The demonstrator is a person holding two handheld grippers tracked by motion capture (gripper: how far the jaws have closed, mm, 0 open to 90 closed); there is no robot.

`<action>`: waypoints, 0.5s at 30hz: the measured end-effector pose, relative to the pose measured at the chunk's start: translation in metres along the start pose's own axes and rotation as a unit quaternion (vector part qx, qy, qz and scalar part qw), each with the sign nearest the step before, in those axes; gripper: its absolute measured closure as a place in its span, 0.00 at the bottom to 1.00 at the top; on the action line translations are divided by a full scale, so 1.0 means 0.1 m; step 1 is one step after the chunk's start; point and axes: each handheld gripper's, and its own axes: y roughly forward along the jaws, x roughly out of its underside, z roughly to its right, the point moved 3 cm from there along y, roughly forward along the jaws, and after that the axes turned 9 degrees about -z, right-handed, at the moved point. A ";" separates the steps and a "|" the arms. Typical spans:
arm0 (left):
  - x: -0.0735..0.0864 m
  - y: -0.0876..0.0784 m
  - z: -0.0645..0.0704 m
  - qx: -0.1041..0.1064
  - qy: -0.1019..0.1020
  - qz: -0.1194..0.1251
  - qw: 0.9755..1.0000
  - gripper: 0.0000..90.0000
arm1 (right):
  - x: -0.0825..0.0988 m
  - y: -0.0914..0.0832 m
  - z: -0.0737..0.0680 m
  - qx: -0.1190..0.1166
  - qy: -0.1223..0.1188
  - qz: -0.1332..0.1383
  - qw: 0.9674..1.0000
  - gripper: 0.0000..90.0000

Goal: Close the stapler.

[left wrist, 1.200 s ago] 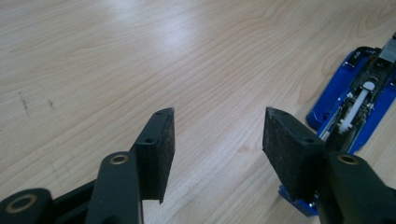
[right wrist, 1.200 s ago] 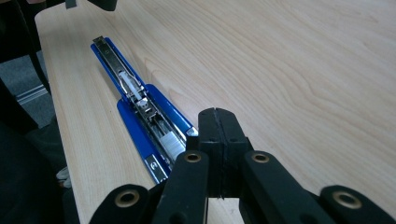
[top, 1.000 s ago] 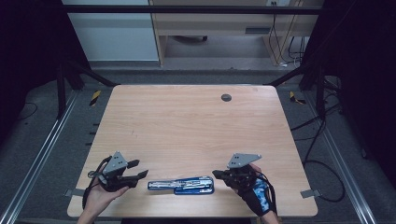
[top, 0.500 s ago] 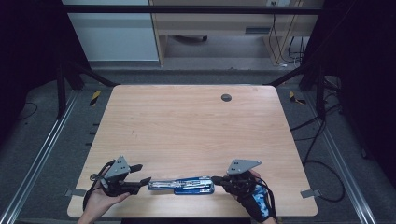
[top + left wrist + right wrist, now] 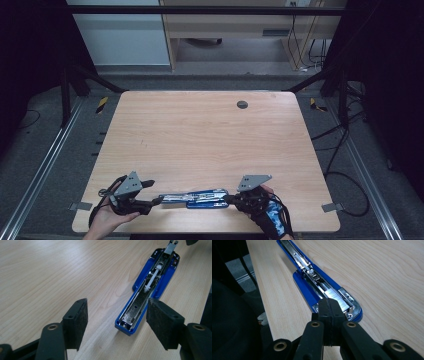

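Observation:
A blue stapler [image 5: 195,197] lies swung open flat near the table's front edge, its metal track facing up. My left gripper [image 5: 152,193] is at its left end. In the left gripper view that gripper [image 5: 119,312] is open, its jaws have just been opening, and the stapler's [image 5: 147,290] near end lies just ahead of the gap, touching neither pad. My right gripper [image 5: 227,199] is at the right end. In the right gripper view it [image 5: 329,305] is shut, tips right over the strip of staples [image 5: 334,298] in the stapler [image 5: 312,282]; I cannot tell whether they touch.
The wooden table [image 5: 200,140] stretches away from both grippers, with a dark round grommet [image 5: 242,104] near its far edge. The front edge is just below the hands. Metal frame rails [image 5: 45,165] run along both sides.
The left jaws have spread wider at the stapler's left end. The right jaws stay shut. Both hands sit slightly closer to the front edge than a second ago.

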 end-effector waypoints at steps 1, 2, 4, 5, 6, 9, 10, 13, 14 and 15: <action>0.00 0.01 0.01 0.001 0.000 0.000 1.000 0.38 | 0.00 0.01 0.00 -0.001 0.001 -0.004 1.000 1.00; 0.00 0.02 0.01 0.003 0.001 -0.003 1.000 0.38 | 0.01 0.02 0.01 0.000 0.000 -0.005 1.000 1.00; 0.00 0.05 0.03 0.006 0.004 -0.008 1.000 0.38 | 0.01 0.04 0.01 -0.001 0.002 -0.012 1.000 1.00; 0.00 0.06 0.04 0.007 0.006 -0.011 1.000 0.38 | 0.02 0.05 0.01 -0.002 0.003 -0.014 1.000 1.00; 0.00 0.07 0.04 0.007 0.007 -0.014 1.000 0.38 | 0.02 0.06 0.01 -0.003 0.002 -0.012 1.000 1.00; 0.01 0.10 0.06 0.011 0.011 -0.021 1.000 0.38 | 0.02 0.07 0.02 -0.004 0.000 -0.016 1.000 1.00; 0.01 0.11 0.07 0.012 0.013 -0.024 1.000 0.38 | 0.03 0.08 0.02 -0.003 -0.001 -0.018 1.000 1.00; 0.02 0.14 0.08 0.015 0.018 -0.032 0.999 0.39 | 0.03 0.10 0.02 -0.001 0.001 -0.026 1.000 1.00; 0.02 0.16 0.08 0.016 0.021 -0.035 0.999 0.39 | 0.03 0.10 0.02 -0.002 0.000 -0.024 1.000 1.00; 0.03 0.17 0.09 0.017 0.022 -0.038 0.999 0.40 | 0.03 0.10 0.02 -0.001 -0.001 -0.023 1.000 1.00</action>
